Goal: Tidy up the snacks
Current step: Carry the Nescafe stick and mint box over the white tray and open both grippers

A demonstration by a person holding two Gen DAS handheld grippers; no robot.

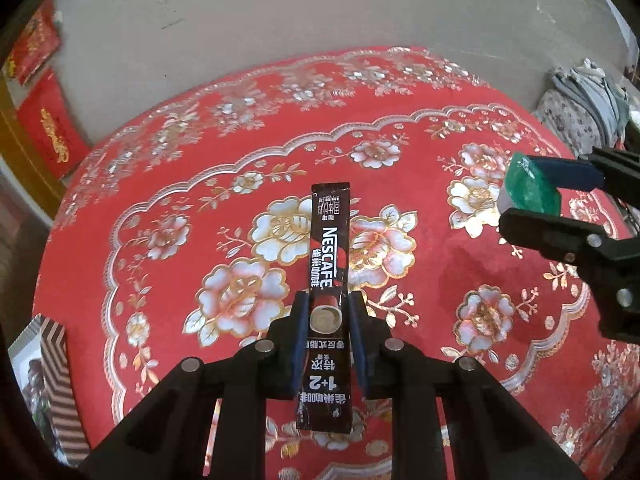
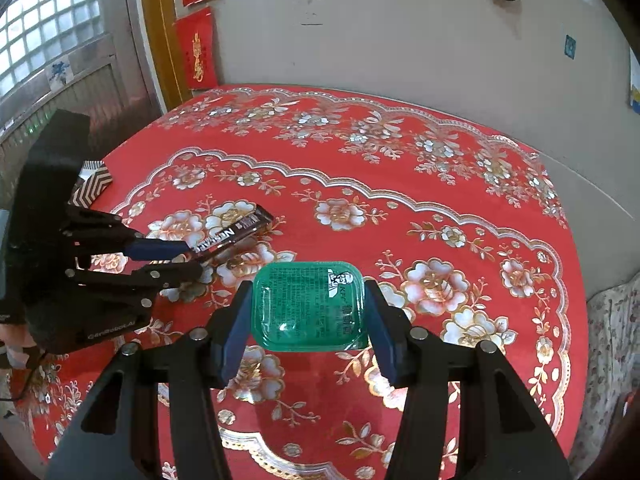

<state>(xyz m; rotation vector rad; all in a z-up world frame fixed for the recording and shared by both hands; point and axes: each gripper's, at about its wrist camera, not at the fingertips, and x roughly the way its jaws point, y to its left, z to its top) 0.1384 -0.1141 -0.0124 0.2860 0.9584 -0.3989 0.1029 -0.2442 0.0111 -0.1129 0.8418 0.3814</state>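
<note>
left tongs clamped on Nescafe coffee stick | right tongs clamped on green KFC sauce cup, label readable in right view only | window seen only there

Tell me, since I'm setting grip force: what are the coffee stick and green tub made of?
Coffee stick: thin glossy printed film, probably foil-lined; it shows sheen and stays flat. Green tub: likely moulded clear-green plastic, with a printed peel lid and highlights on its surface.

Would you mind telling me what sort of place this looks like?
Probably a room in a home: a round table under a red floral tablecloth, red paper banners by the door frame, and folded clothes beside the table.
</note>
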